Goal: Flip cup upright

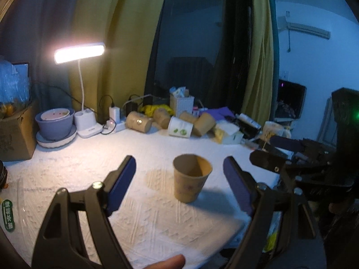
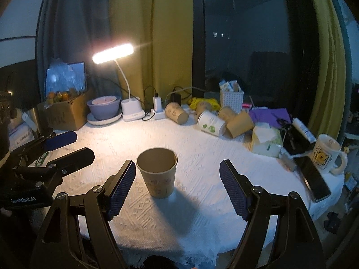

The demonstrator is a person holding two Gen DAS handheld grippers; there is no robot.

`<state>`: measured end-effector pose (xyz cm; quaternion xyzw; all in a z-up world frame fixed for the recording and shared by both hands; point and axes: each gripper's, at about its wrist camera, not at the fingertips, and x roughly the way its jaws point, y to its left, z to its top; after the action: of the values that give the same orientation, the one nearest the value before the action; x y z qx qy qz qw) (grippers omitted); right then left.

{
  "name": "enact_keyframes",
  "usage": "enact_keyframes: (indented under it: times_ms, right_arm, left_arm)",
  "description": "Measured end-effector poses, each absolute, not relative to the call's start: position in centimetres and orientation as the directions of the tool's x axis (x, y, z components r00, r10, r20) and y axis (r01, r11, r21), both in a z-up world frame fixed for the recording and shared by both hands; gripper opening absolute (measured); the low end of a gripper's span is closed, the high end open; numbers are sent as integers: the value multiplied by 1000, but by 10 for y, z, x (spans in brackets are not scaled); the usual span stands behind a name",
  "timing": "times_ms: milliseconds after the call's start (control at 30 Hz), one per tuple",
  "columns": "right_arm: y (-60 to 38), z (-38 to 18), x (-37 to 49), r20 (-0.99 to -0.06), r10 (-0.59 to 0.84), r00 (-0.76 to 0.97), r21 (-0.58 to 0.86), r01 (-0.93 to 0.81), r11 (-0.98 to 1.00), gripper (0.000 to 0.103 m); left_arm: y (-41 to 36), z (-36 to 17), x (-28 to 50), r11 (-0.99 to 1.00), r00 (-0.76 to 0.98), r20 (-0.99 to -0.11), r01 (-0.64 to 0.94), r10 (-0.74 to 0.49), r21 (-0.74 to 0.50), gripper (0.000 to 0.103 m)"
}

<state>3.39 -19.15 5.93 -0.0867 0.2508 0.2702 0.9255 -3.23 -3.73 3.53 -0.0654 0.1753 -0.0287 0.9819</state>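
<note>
Black angular tool frames w/ silver screws, ribbed blue pads, white "GenRobot.AI" mark.

Tan cup, white embossed tablecloth, yellow curtain.

A dim room; the glaring desk lamp beyond the jaws casts shadows toward them; fisheye edges bend, slightly blurred.
</note>
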Motion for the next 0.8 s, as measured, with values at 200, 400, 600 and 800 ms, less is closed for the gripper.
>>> enact_keyframes:
  times_ms: [200, 400, 600, 800]
  right_arm:
    - [-191, 73, 29, -489, 459, 742, -45, -547, 836, 80]
    - [-188, 86, 27, -472, 469, 747, -50, -553, 831, 80]
    - [-185, 97, 21, -434, 457, 776, -59, -531, 845, 80]
    - [-182, 99, 22, -429, 458, 779, -61, -531, 845, 80]
  left_arm:
    - [-40, 49, -36, 991, 951, -304, 25, -63, -129, 82]
    - [-42, 62, -44, 996, 967, -252, 10, -34, -94, 82]
    - [-37, 68, -45, 997, 972, -235, -39, 22, -71, 82]
    - [-28, 63, -45, 994, 966, -256, -59, 34, -89, 82]
